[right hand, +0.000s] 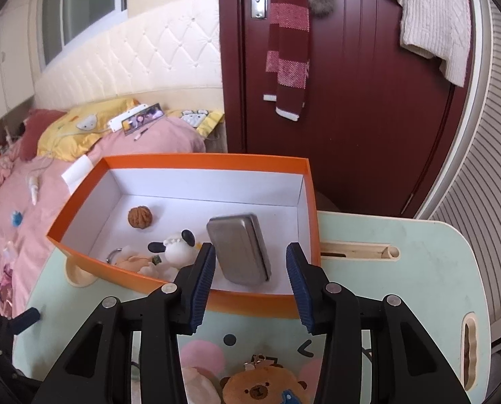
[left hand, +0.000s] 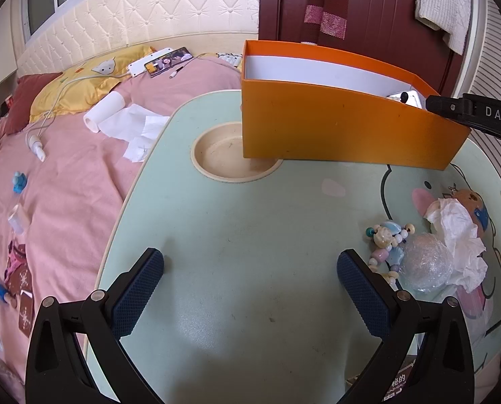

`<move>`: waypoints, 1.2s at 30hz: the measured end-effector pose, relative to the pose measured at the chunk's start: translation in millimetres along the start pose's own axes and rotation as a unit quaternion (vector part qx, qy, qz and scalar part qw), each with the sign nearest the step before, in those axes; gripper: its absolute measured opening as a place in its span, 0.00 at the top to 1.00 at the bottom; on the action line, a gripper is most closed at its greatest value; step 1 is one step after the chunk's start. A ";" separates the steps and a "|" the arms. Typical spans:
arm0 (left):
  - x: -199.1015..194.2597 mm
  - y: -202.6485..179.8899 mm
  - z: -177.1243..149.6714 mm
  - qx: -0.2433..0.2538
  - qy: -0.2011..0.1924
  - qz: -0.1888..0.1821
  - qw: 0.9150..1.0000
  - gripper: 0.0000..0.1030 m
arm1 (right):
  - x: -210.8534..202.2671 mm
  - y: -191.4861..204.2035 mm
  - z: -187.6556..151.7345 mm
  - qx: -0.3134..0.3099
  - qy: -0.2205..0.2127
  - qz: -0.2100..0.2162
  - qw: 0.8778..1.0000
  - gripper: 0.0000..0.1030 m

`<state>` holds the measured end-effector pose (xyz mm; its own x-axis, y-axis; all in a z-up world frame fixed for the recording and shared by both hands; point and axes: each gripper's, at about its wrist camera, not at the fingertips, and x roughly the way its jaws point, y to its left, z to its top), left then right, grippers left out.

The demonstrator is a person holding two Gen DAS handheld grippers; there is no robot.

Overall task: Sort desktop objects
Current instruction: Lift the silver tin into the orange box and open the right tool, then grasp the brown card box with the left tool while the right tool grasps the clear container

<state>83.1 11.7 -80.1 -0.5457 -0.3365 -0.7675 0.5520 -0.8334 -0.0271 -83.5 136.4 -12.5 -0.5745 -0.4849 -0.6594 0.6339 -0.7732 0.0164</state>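
Left hand-held gripper (left hand: 250, 271) hangs wide open over bare surface (left hand: 250, 202), holding nothing. Just to its right: the bead string (left hand: 387, 244), clear ball (left hand: 425, 261) and crumpled tissue (left hand: 459, 239), so left is nearer. Right hand-held gripper (right hand: 249, 262), open and empty, sits at the orange box (right hand: 183, 160). Only its view shows the metal tin (right hand: 240, 249), walnut (right hand: 140, 215) and dog toy (right hand: 178, 247) inside.

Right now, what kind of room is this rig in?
Most likely a bedroom. A pink-sheeted bed with a tufted headboard sits beside the small lap table, and a striped scarf hangs on the dark red door.
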 end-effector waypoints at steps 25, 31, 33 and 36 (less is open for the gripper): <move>-5.2 0.5 2.2 -0.006 -0.019 -0.039 0.999 0.00 | -67.4 -31.6 -84.4 0.007 -0.035 0.053 0.998 0.41; -21.2 -7.0 2.5 -0.009 -0.037 -0.106 0.994 0.15 | -57.7 -28.6 -93.1 0.019 -0.009 0.076 0.997 0.41; -23.4 -12.5 1.5 0.009 -0.020 -0.102 0.995 0.24 | -59.5 -22.9 -96.0 0.012 -0.003 0.084 0.996 0.41; -34.9 -13.9 -8.2 0.022 0.004 -0.099 0.995 0.29 | -64.8 -14.6 -100.4 0.002 0.011 0.103 0.995 0.41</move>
<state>99.7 38.6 -58.1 -0.6356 -0.1594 -0.7554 0.4059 -0.9013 -0.1513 -3.5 220.1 -45.5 -0.4205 -0.6241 -0.6585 0.7353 -0.6596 0.1556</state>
